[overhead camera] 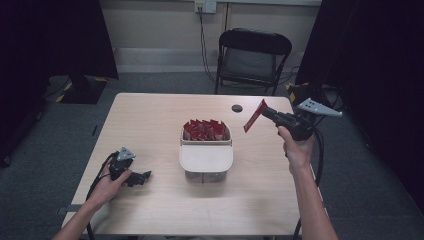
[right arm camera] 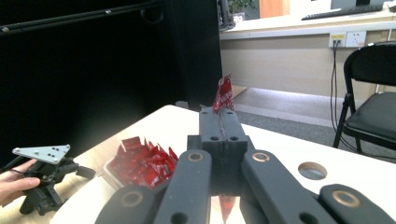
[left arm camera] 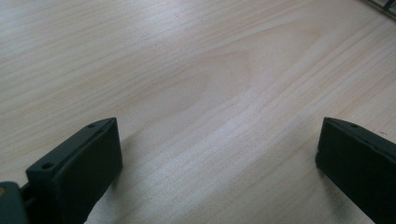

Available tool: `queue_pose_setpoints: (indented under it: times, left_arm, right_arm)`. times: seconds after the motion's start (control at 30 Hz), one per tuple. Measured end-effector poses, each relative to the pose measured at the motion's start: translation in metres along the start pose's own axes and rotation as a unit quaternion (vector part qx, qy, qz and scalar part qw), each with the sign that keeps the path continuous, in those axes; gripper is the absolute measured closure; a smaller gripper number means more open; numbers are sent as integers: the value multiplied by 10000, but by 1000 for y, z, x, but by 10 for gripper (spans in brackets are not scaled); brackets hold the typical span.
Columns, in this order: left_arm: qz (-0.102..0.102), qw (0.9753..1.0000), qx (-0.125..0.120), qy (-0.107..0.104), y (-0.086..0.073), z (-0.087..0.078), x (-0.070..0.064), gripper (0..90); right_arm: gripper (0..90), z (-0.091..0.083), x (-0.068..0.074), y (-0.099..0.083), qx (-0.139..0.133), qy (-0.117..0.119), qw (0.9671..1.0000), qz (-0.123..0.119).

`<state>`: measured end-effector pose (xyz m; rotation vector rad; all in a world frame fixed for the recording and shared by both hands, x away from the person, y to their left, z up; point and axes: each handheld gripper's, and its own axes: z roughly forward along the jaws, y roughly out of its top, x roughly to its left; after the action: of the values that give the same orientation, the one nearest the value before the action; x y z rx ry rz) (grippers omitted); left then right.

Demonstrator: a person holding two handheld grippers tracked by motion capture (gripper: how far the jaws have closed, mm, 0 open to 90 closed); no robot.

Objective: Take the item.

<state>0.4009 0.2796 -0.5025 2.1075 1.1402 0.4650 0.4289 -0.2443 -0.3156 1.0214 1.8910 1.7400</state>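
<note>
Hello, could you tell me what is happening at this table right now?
A person holds a claw in each hand. The right claw is shut on a red sachet, held up in the air to the right of a white box whose open part is full of similar red sachets. The left claw rests open on the wooden table, gripping nothing.

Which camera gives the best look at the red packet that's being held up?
The high view: the red packet shows full length, pinched at one end by the right gripper beside the container. The right gripper view catches the packet's tip past the shut jaws. The left gripper view shows table wood.
</note>
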Motion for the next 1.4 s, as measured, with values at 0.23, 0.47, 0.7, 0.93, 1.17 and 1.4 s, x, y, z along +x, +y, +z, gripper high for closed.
queue_pose_setpoints:
  times: [0.23, 0.47, 0.7, 0.93, 1.17, 1.4]
  left_arm:
    - [-1, 10000, 0, 0, 0, 0, 0, 0]
    - [-2, 10000, -1, -1, 0, 0, 0, 0]
    - [-3, 10000, -2, -2, 0, 0, 0, 0]
    - [-1, 10000, -1, -1, 0, 0, 0, 0]
    - [-1, 10000, 0, 0, 0, 0, 0, 0]
    - [0, 10000, -1, -1, 0, 0, 0, 0]
  right_arm:
    - [900, 9, -4, -9, 186, -50, 9998, 14]
    - [900, 19, -9, -21, 432, -101, 9990, 35]
    - [900, 29, -11, -31, 632, -73, 9980, 29]
    - [900, 37, -17, -43, 844, -97, 9963, 124]
    - [900, 49, -17, -54, 1111, -117, 9937, 87]
    - [900, 54, -21, -65, 1278, -178, 9916, 108]
